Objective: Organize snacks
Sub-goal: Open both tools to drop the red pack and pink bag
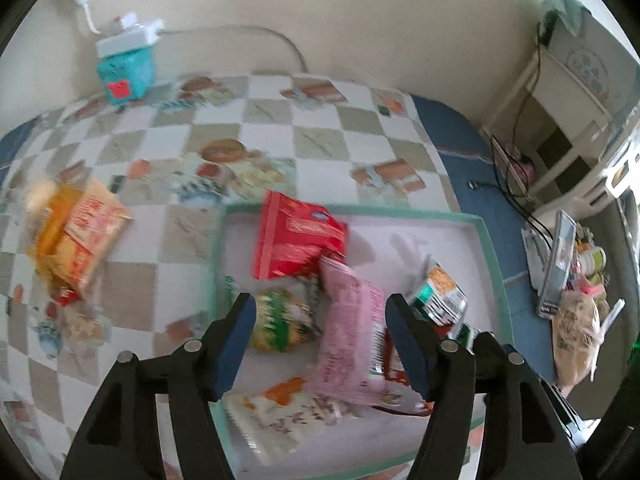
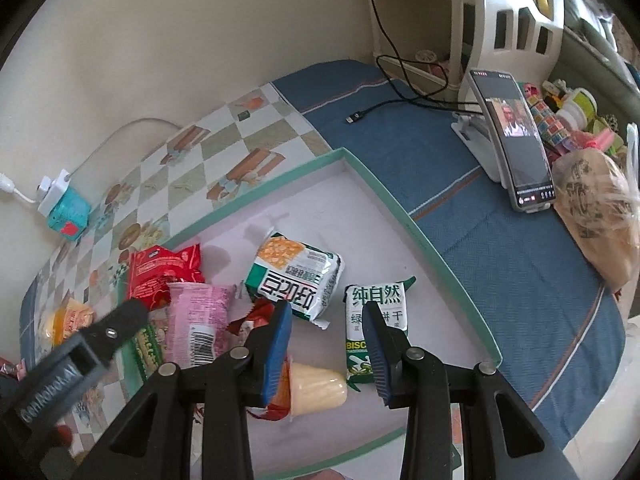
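A shallow green-rimmed tray [image 1: 486, 236] [image 2: 404, 220] lies on the table and holds several snack packs. In the left wrist view I see a red pack [image 1: 298, 236], a pink pack [image 1: 352, 344] and a green-and-yellow pack [image 1: 280, 318]. My left gripper [image 1: 322, 312] is open and empty above the pink pack. In the right wrist view a white-and-green pack [image 2: 294, 280], a green biscuit pack [image 2: 378, 308] and a yellow jelly cup [image 2: 318, 388] lie in the tray. My right gripper [image 2: 326, 308] is open and empty above them. The left gripper's finger [image 2: 116, 326] shows at left.
Orange snack packs [image 1: 78, 240] lie outside the tray on the checkered cloth [image 1: 312, 136]. A teal box with a power adapter [image 1: 126, 68] stands by the wall. A phone on a stand [image 2: 514, 136], a cable [image 2: 400, 100] and a bagged item [image 2: 596, 216] sit on the blue cloth at right.
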Tool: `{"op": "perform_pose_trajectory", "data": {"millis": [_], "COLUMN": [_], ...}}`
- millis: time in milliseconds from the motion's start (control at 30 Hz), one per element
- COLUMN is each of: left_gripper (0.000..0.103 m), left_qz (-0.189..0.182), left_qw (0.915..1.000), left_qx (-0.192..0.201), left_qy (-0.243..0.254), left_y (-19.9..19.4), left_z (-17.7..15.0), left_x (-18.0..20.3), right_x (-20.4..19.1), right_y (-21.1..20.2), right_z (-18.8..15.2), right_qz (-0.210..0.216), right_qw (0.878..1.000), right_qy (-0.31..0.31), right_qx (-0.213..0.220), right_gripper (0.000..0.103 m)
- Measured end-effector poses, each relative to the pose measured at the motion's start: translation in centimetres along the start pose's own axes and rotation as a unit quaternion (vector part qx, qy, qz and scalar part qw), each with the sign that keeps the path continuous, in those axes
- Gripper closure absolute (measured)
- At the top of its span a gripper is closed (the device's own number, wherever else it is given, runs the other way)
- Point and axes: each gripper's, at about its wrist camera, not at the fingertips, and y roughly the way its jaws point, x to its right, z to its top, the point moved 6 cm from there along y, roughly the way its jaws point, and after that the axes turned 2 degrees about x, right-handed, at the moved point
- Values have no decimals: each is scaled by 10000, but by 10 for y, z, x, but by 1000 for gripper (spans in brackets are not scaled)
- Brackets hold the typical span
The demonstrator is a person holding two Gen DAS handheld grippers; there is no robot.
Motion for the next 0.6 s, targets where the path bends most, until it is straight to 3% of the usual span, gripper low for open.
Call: {"op": "perform_pose_trajectory", "data": {"millis": [67,267,367,467,600], "left_gripper": [22,19,6,5,5], "left_qz": [175,704,899,1166,1255], "left_qw": [9998,9969,9949,9919,9911], "left_qx": [129,353,449,474,339], "left_qy": [-19,-45,-130,-174,-280], "left_y": [-8,-23,-27,-26,-17], "left_z": [5,15,18,19,15], "left_x": [-10,-38,-51,-64,-74], "right_x": [-3,-16,-20,-23,-25], "right_y": [-4,-11,-10,-8,-6], "right_z": [1,3,2,1,-1], "right_qz": [9,12,34,32,17], "right_qw": [10000,9996,9996,9994,9993], "right_qy": [-52,-246,-263,-331,-369], "right_qx": [38,110,129,122,111], "right_gripper": [63,61,30,25,6]}}
